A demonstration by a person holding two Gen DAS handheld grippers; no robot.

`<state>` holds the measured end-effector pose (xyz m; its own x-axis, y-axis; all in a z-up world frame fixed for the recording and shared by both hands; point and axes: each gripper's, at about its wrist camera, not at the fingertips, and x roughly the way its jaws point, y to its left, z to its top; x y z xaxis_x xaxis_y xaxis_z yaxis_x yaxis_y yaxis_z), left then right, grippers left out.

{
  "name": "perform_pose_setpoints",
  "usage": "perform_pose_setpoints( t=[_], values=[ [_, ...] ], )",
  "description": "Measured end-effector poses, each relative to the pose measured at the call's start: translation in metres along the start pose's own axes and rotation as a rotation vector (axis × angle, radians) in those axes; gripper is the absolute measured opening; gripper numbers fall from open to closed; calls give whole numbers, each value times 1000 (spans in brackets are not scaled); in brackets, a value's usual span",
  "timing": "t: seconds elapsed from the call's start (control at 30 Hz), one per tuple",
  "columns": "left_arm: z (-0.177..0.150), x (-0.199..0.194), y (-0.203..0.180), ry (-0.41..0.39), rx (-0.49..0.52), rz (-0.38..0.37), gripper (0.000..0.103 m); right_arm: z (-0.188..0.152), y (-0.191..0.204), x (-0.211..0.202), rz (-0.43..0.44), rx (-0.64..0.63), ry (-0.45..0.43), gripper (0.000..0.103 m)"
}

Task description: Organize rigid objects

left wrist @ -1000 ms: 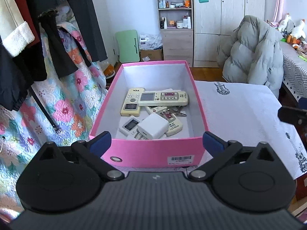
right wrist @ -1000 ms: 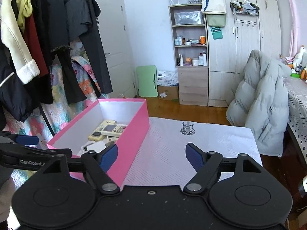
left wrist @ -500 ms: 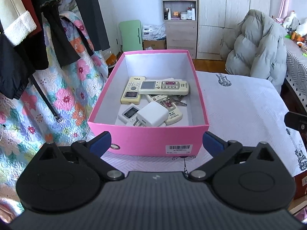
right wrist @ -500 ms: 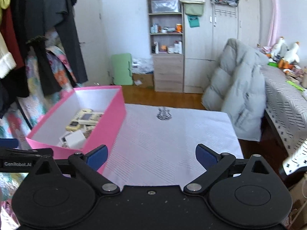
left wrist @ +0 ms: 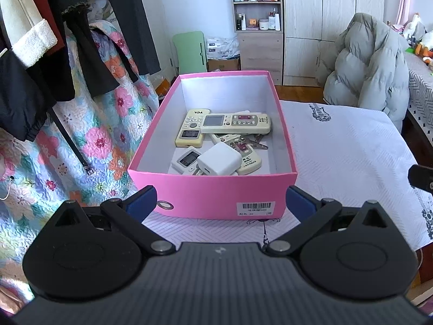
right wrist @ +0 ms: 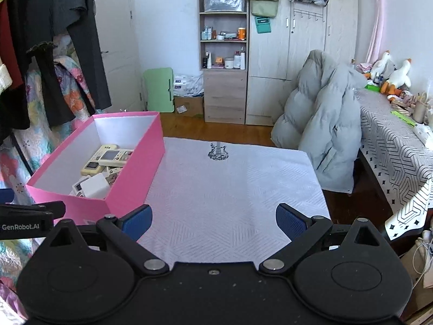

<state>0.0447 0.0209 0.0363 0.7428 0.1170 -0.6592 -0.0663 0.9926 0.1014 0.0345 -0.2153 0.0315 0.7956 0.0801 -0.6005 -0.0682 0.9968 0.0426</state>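
With right tongs just spread wide, empty, beside pink box; left tongs spread too: sorting likely done.

left wrist: near pink box | right wrist: tabletop, box shared
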Motion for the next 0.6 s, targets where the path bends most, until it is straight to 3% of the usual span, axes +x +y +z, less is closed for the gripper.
perform_pose_setpoints(
  t=[0.6],
  values=[
    [-6, -1, -5, -15, -3, 18, 103, -10, 5, 2, -12, -14, -10, 99]
  ],
)
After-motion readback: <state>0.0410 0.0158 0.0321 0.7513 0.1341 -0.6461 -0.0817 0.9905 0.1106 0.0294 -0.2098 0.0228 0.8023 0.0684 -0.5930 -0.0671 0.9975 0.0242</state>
